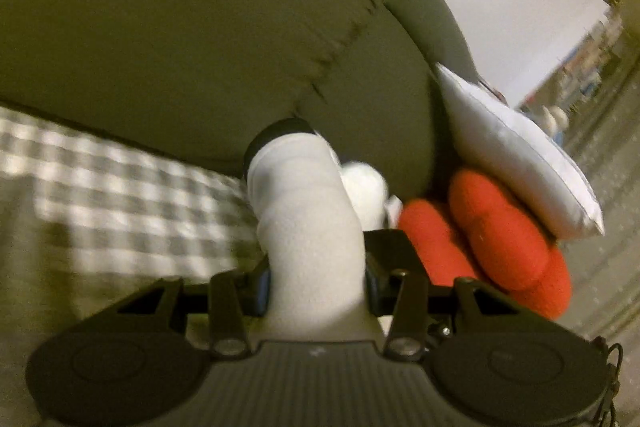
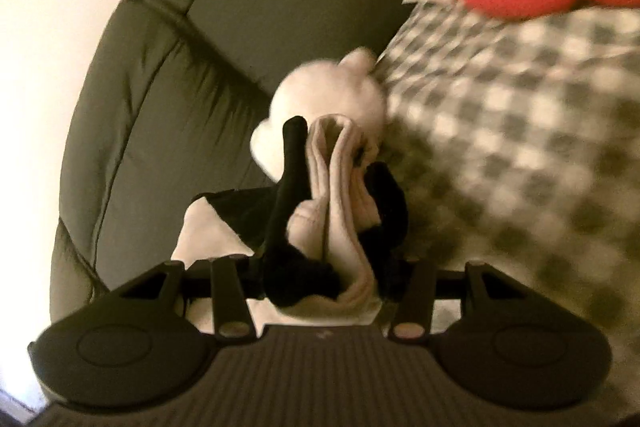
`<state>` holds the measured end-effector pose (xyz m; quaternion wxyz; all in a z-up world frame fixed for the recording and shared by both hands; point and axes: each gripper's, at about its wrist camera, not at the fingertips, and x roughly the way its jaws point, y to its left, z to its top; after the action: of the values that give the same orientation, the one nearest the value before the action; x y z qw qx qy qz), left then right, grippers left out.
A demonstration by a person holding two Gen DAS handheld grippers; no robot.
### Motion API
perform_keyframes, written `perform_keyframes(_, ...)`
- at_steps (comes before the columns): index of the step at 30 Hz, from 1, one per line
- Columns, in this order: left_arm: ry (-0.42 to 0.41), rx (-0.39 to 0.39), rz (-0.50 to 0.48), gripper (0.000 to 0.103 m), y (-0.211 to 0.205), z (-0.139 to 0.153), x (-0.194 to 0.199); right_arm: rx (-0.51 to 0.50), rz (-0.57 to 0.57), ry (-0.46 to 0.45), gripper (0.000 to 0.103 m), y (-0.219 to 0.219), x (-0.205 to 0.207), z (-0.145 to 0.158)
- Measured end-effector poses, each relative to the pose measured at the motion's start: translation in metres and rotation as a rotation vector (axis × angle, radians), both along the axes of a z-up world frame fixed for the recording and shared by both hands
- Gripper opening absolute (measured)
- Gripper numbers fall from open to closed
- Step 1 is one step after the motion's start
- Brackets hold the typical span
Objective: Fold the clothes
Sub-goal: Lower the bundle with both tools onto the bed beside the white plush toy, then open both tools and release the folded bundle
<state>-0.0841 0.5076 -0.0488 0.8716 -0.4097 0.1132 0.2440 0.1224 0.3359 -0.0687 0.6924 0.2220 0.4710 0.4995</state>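
Both grippers are full. Left gripper (image 1: 316,291) pinches a white sock (image 1: 304,211) with a dark cuff, which stands up out of the jaws towards the sofa (image 1: 180,27). Right gripper (image 2: 324,287) is clamped on a bundle (image 2: 332,211) of white and black fabric, seemingly socks doubled over, hanging in front of the sofa arm (image 2: 132,99). Neither piece touches the seat as far as I can see; both are carried in the air, and the views are smeared.

Below lies a checked cloth (image 2: 520,131) spread over the seat, with a red cushion (image 1: 492,227) and a white pillow (image 1: 516,155) piled at the far end. A small white lump (image 1: 362,183) sits just past the sock; what it is I cannot tell.

As for progress, I'd judge this midway at best: the small items are gathered and held, but nothing shows as a finished, laid-down fold, and no stack of done clothes is in sight. Pairing, folding and setting down appear to remain.
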Motion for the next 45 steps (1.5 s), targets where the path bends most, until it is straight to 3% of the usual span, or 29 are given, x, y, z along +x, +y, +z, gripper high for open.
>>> perform_keyframes(6, 0.005, 0.010, 0.099, 0.043, 0.008, -0.014, -0.015, -0.055, 0.048, -0.065, 0.051, 0.036, -0.007, -0.002)
perform_keyframes(10, 0.081, -0.017, 0.099, 0.044, 0.019, -0.033, -0.004, -0.135, 0.035, -0.140, 0.051, 0.053, -0.004, -0.007)
perform_keyframes(13, 0.127, 0.019, 0.107, 0.047, 0.017, -0.034, -0.001, -0.166, 0.043, -0.206, 0.054, 0.057, -0.009, -0.009)
perform_keyframes(15, 0.156, 0.057, 0.110, 0.049, 0.014, -0.026, 0.000, -0.170, 0.055, -0.231, 0.061, 0.054, -0.011, -0.005)
perform_keyframes(20, 0.197, 0.192, 0.183, 0.053, 0.005, -0.004, -0.009, -0.168, 0.044, -0.322, 0.062, 0.037, -0.021, 0.013)
perform_keyframes(23, 0.180, 0.317, 0.252, 0.053, -0.007, 0.009, -0.019, -0.145, 0.002, -0.381, 0.062, 0.024, -0.023, 0.025)
perform_keyframes(25, 0.172, 0.360, 0.231, 0.053, -0.010, 0.017, -0.018, -0.129, -0.016, -0.420, 0.061, 0.024, -0.024, 0.033)
perform_keyframes(27, 0.172, 0.354, 0.176, 0.052, -0.008, 0.022, -0.009, -0.109, -0.023, -0.447, 0.046, 0.028, -0.026, 0.039)
perform_keyframes(29, 0.178, 0.331, 0.119, 0.051, -0.005, 0.023, 0.002, -0.083, -0.018, -0.457, 0.041, 0.034, -0.029, 0.041)
perform_keyframes(34, 0.225, 0.283, 0.032, 0.051, 0.006, 0.008, 0.023, -0.049, 0.017, -0.483, 0.033, 0.055, -0.035, 0.038)
perform_keyframes(37, 0.255, 0.274, 0.002, 0.053, 0.002, -0.006, 0.030, -0.098, 0.005, -0.489, 0.028, 0.064, -0.035, 0.028)
perform_keyframes(40, 0.290, 0.339, -0.037, 0.053, -0.006, -0.015, 0.035, -0.218, -0.009, -0.476, 0.018, 0.073, -0.029, 0.012)
perform_keyframes(45, 0.330, 0.417, -0.051, 0.053, -0.011, -0.019, 0.043, -0.213, -0.036, -0.435, 0.017, 0.073, -0.022, -0.002)
